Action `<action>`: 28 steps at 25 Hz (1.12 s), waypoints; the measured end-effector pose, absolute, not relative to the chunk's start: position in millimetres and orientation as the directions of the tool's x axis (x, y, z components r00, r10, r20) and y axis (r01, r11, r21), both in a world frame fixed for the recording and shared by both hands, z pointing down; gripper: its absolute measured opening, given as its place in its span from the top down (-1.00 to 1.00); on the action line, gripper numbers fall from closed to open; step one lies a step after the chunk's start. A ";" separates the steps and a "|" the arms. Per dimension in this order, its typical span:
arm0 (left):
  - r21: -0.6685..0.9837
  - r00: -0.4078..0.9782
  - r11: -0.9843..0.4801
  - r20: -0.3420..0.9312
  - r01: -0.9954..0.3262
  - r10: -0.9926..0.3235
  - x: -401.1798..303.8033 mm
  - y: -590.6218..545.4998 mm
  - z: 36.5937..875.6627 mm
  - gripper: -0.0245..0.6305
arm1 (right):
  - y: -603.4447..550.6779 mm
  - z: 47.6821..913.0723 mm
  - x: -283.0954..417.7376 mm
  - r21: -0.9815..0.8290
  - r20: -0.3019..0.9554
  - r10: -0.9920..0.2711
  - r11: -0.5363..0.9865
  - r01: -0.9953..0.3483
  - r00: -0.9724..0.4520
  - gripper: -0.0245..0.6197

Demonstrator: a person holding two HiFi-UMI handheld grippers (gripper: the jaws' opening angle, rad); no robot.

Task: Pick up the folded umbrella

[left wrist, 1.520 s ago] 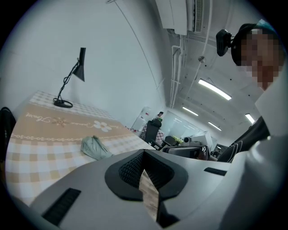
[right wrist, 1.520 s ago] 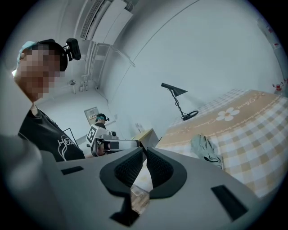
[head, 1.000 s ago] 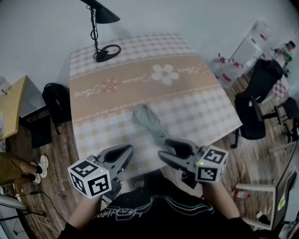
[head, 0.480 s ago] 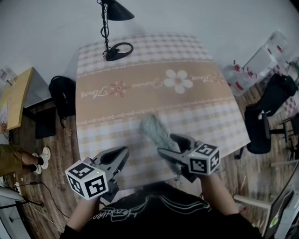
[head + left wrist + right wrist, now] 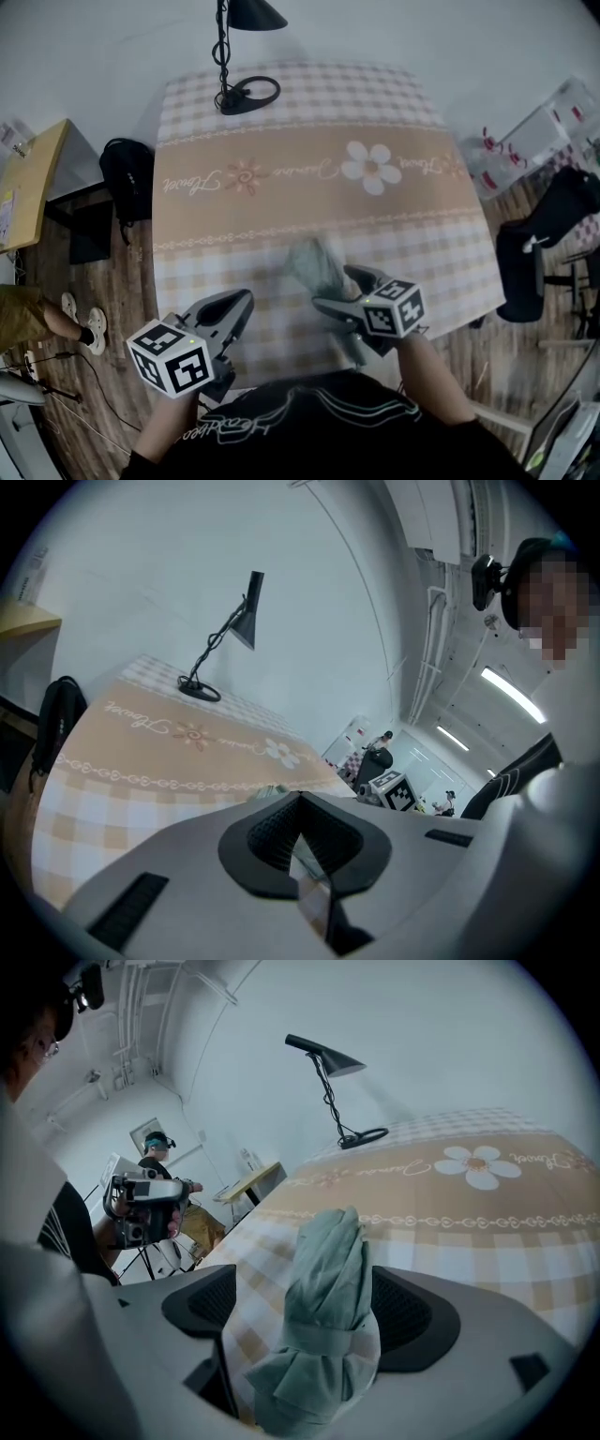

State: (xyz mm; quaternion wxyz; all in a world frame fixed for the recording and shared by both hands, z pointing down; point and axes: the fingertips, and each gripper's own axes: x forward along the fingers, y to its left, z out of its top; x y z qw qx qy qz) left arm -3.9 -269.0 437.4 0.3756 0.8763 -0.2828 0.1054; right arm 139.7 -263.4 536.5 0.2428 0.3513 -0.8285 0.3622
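The folded umbrella (image 5: 328,1283) is a soft, pale grey-green bundle of cloth, cinched by a strap of the same colour round its thicker near part. It lies flat on the checked cloth of the desk (image 5: 281,169), close to the edge nearest the person. Its near part rests between the opening jaws of the right gripper (image 5: 334,287).

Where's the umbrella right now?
In the head view, the umbrella lies on the table near its front edge, right of centre, between the opening jaws of the right gripper.
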 end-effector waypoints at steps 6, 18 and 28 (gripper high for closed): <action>0.611 0.807 -0.529 0.405 -0.589 -0.430 -9.3 -276.9 448.6 0.93 | -269.2 566.9 147.5 -0.393 0.726 -0.360 0.483 -0.782 -0.587 -0.44; 0.614 0.796 -0.511 0.412 -0.602 -0.443 -13.4 -281.3 453.0 0.93 | -271.8 587.3 131.9 -0.420 0.732 -0.325 0.477 -0.772 -0.599 -0.44; 0.613 0.783 -0.494 0.416 -0.617 -0.462 -22.9 -273.9 455.0 0.93 | -274.7 597.9 132.2 -0.358 0.765 -0.355 0.459 -0.813 -0.537 -0.43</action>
